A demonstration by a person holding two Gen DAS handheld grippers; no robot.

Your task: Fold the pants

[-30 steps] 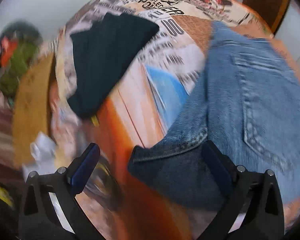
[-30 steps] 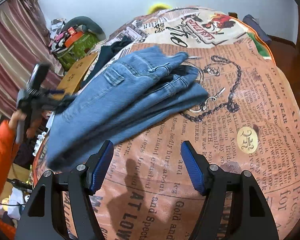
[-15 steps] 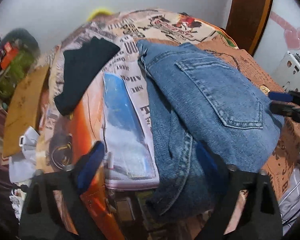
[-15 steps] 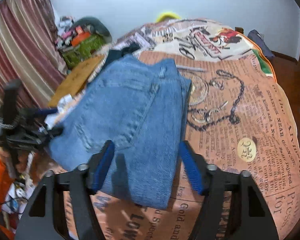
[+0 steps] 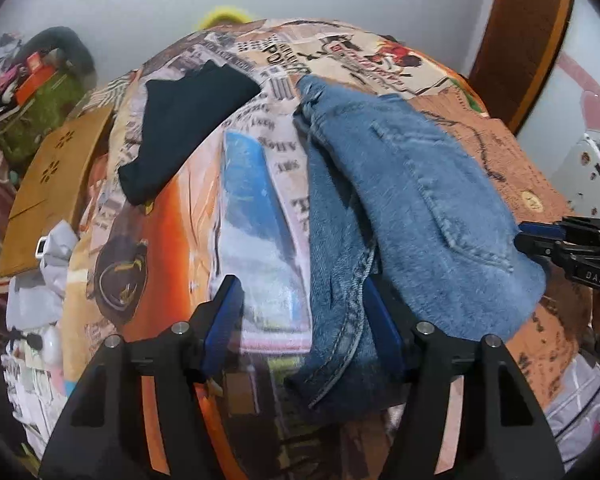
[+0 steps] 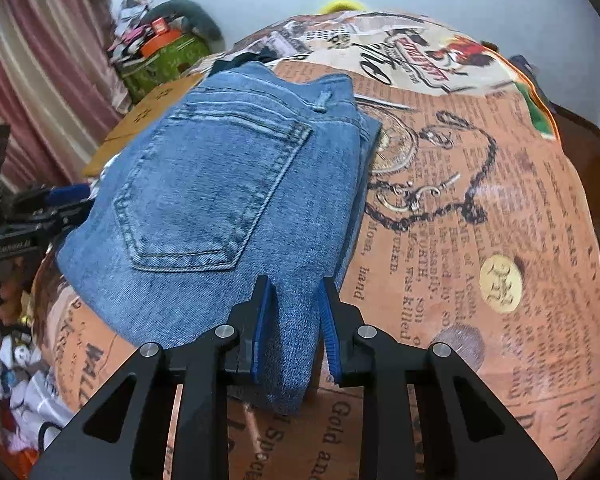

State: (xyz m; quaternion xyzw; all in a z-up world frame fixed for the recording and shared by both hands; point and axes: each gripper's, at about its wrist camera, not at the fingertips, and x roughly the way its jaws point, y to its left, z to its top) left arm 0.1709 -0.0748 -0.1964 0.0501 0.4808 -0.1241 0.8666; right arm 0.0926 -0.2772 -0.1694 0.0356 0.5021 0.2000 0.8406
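- The left gripper point(image 5: 302, 320) is gaping wide, its fingers straddling the jeans' point(image 5: 412, 208) near edge without pinching it.
- The right gripper point(image 6: 294, 328) is clenching a denim corner between its fingers.
- The jeans are lying in a compact fold on the bed point(image 6: 480, 208); only tidying seems left.

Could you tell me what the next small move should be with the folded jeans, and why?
Probably draw the right gripper a little toward the holder to flatten the jeans. Its fingers pinch the near edge, which hangs rumpled over the printed bedspread, while the left gripper stands open beside them.
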